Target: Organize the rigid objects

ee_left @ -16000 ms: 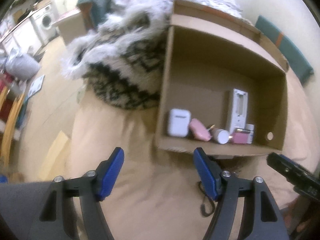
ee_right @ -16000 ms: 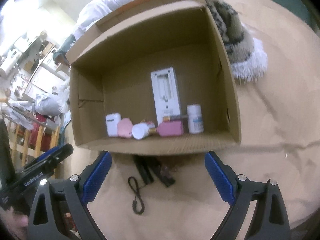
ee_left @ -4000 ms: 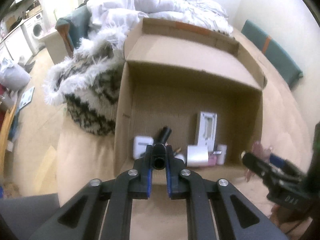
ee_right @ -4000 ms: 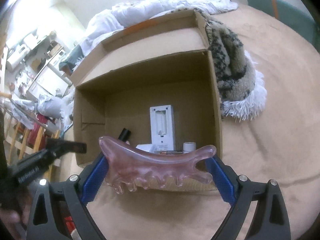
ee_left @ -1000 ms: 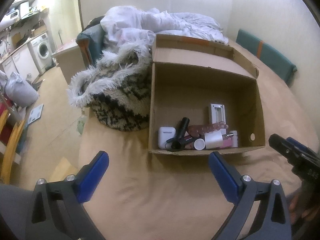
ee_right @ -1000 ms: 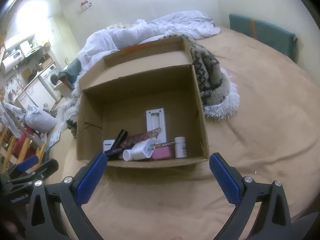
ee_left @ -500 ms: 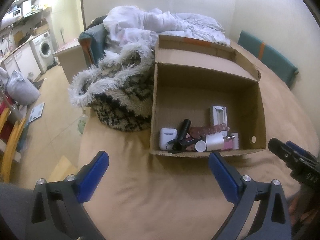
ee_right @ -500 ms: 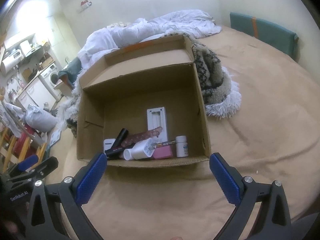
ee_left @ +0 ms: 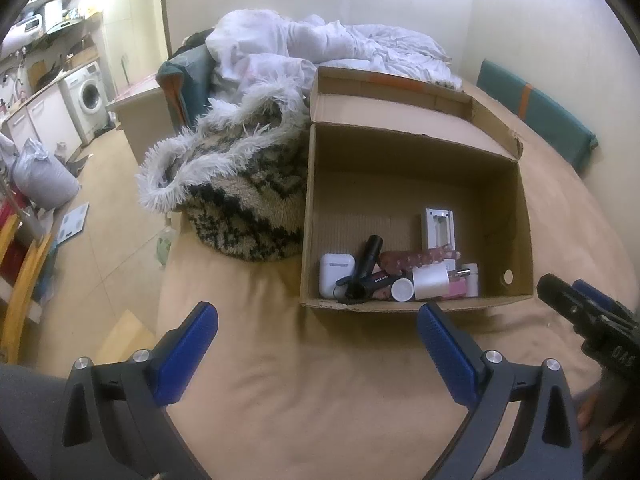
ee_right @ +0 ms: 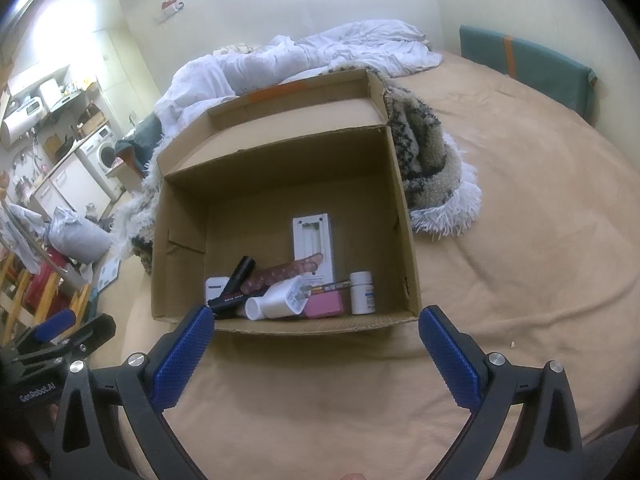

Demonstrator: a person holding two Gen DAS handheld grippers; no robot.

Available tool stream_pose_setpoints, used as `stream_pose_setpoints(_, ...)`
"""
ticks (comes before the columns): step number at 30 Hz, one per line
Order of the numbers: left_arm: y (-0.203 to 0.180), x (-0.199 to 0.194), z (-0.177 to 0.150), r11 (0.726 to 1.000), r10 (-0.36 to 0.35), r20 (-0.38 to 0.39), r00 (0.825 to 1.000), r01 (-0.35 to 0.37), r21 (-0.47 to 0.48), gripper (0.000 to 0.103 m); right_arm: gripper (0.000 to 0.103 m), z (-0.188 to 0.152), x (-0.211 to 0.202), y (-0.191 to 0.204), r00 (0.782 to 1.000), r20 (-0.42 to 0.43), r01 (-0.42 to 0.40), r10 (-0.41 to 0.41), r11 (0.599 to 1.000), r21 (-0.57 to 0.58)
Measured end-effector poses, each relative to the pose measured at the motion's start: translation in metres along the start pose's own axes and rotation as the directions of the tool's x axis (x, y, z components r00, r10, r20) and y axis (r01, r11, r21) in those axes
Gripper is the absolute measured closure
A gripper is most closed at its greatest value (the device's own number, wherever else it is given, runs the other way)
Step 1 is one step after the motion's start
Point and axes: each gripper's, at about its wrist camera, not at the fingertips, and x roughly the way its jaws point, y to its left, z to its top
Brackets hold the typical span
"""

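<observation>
While both the left tool point(ee_left: 318, 350) and right tool point(ee_right: 316, 350) are being held wide and empty before the cardboard box point(ee_right: 404, 216) on the bed point(ee_right: 520, 240), nothing is being gripped; the rigid objects point(ee_right: 296, 292) are lying crowded against its near wall; a final check for strays is probably being called for.

Tan bedsheet point(ee_left: 320, 380) underfoot, creased. Fuzzy black-and-cream patterned blanket with white fringe point(ee_left: 236, 184) heaped at the far left, touching the white crumpled duvet point(ee_left: 320, 44) behind it. Teal cushion with orange stripe point(ee_left: 536, 116) against the wall, far right. Off the bed: washing machine point(ee_left: 90, 94) under a counter, grey stuffed bag point(ee_left: 40, 178) on the floor (contents not discernible), flat white scale point(ee_left: 74, 222) near it, yellow wooden chair frame point(ee_left: 20, 280) at the left edge.
</observation>
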Motion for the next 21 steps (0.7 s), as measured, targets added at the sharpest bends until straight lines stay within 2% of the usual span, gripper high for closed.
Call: stream_pose_setpoints(21, 0.0024, 0.0013, -0.0026, 1.000, -0.004, -0.006, 1.000, 0.004, 0.005, 0.003, 0.000, -0.0008, -0.0004, 0.0011, 1.000, -0.004, 0.003, -0.003, 1.000, -0.004)
